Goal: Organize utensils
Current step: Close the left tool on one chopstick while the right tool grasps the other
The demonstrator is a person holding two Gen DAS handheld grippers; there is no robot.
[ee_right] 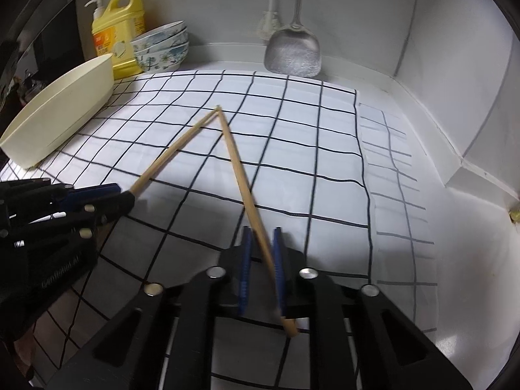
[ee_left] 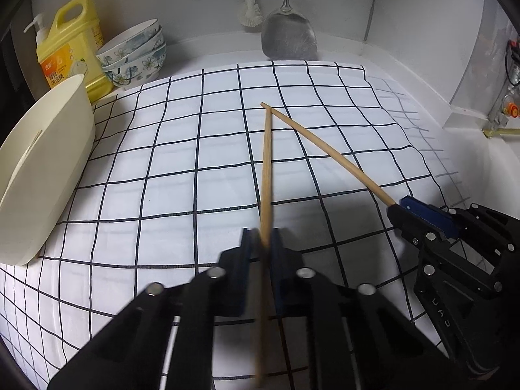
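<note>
Two wooden chopsticks meet at their far tips above the checked cloth (ee_left: 182, 169). My left gripper (ee_left: 261, 239) is shut on one chopstick (ee_left: 267, 162), which runs straight ahead between its blue pads. My right gripper (ee_right: 261, 237) is shut on the other chopstick (ee_right: 239, 165). In the left wrist view the right gripper (ee_left: 401, 206) holds its chopstick (ee_left: 331, 152) from the right side. In the right wrist view the left gripper (ee_right: 125, 195) holds its chopstick (ee_right: 172, 152) from the left side.
A cream oval tray (ee_left: 42, 169) stands on the cloth's left edge, also in the right wrist view (ee_right: 58, 110). Behind it are a yellow detergent jug (ee_left: 73, 48) and stacked floral bowls (ee_left: 136, 55). A metal spatula (ee_left: 287, 35) and a brush (ee_left: 250, 9) hang on the back wall.
</note>
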